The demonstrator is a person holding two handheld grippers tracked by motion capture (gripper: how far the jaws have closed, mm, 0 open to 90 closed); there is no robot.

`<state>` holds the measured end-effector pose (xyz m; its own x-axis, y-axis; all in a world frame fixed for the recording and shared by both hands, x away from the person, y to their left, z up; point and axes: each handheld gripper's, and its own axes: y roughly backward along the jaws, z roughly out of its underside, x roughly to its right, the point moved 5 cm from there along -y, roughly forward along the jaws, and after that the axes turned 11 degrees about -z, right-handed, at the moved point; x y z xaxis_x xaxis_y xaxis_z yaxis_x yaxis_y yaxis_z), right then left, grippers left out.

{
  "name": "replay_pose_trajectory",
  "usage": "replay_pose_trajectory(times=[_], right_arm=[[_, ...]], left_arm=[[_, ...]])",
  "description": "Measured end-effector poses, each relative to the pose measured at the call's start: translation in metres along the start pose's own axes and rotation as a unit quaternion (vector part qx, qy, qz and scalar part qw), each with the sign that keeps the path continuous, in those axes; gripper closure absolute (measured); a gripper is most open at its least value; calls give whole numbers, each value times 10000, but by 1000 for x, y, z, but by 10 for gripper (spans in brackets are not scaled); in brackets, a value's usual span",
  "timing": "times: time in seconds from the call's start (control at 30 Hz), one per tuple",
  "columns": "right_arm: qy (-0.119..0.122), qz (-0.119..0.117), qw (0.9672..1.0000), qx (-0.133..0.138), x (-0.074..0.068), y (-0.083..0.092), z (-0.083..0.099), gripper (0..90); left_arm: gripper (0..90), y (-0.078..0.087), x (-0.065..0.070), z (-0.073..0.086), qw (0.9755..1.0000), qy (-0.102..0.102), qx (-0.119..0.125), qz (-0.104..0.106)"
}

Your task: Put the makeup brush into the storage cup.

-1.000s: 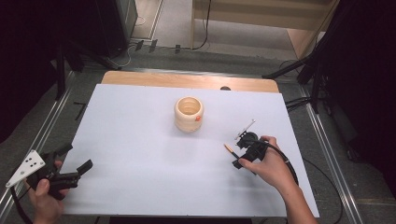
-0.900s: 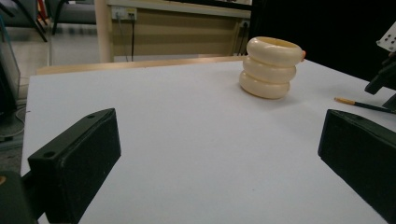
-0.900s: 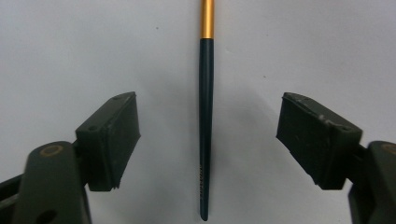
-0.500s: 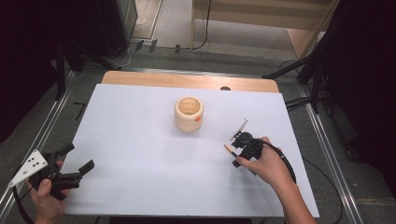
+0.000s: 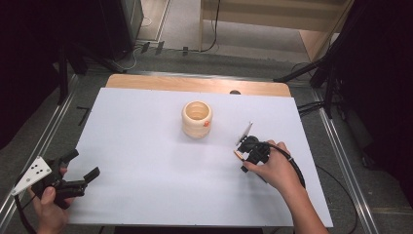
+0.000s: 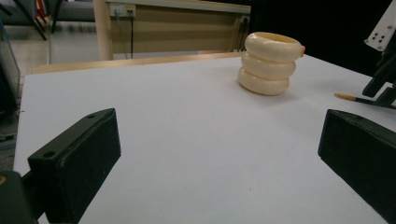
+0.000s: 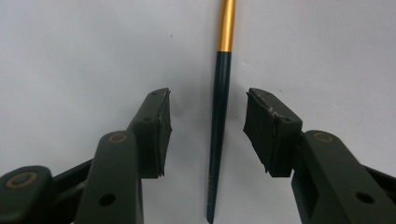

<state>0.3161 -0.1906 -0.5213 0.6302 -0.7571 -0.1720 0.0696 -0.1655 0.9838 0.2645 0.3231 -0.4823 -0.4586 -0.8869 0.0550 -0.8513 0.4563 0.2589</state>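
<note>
From the high view, the right hand-held gripper (image 5: 242, 146) sits low over a thin brush (image 5: 238, 154) on the white worktop (image 5: 146, 146), right of the ringed holder (image 5: 197, 118); the left hand-held gripper (image 5: 80, 168) waits agape. The right gripper view shows its jaws closing in, pads clear of the brush (image 7: 218, 135): light, stiff, slick, best pinched mid-handle.
</note>
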Motion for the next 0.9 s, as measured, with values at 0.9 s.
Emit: replay_pose_trajectory(times=[0.9], right_arm=[[139, -162, 9997, -138, 5, -7, 1, 845]], left_arm=[[0, -1, 2, 0, 10000, -44, -10, 27]])
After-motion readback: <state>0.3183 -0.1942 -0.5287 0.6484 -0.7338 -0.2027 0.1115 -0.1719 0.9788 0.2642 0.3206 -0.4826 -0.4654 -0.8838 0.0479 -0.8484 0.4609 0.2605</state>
